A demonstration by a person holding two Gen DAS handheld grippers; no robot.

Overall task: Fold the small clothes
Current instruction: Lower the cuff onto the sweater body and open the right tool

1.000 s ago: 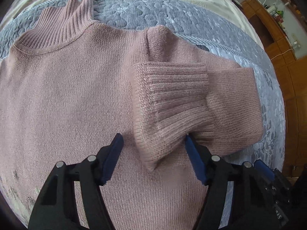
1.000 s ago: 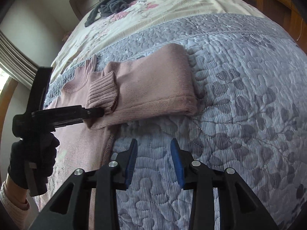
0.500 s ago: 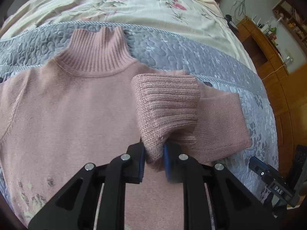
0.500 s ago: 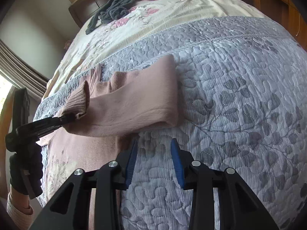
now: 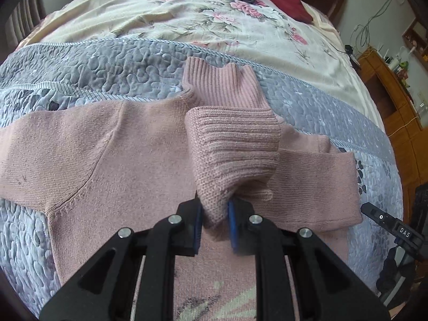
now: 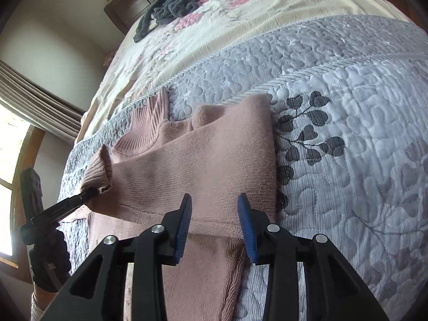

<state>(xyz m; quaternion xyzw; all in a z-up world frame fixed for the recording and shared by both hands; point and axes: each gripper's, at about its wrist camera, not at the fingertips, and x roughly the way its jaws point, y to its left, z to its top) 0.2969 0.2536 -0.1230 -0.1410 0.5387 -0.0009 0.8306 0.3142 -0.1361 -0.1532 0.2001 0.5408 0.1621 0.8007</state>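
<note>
1. A pink sweater [image 5: 112, 155] is spread front-up on a grey quilt [image 5: 107, 69], its ribbed collar [image 5: 222, 85] pointed toward the floral cover [image 5: 187, 21] at the far part of the bed

2. The ribbed cuff [image 5: 232, 149] of one sleeve is pinched between the blue pads of the left gripper [image 5: 214, 222]; the jaws are drawn narrow, with knit bunched between them

3. The cuff is held raised above the sweater's chest, just below the collar, and the sleeve [image 5: 315, 182] is seen folded back across the body from the sweater's outer edge

4. The other sleeve [image 5: 40, 155] is laid out flat on the quilt, on the far side of the sweater from the folded one

5. In the right wrist view, the right gripper [image 6: 214, 214] is held over the folded sleeve [image 6: 200, 165] near its lower edge; its jaws are spread wide and nothing is gripped

6. In the same view, the left gripper [image 6: 93, 191] is seen at the sweater's far side with the cuff [image 6: 97, 171] clamped at its tip, carried by a hand [image 6: 48, 262] in a dark glove

7. Dark grey clothes [image 6: 174, 2] and a red item [image 5: 286, 5] are piled well beyond the sweater, at the head of the bed

8. A wooden cabinet [image 5: 396, 101] is seen beside the bed, past the folded sleeve
</note>
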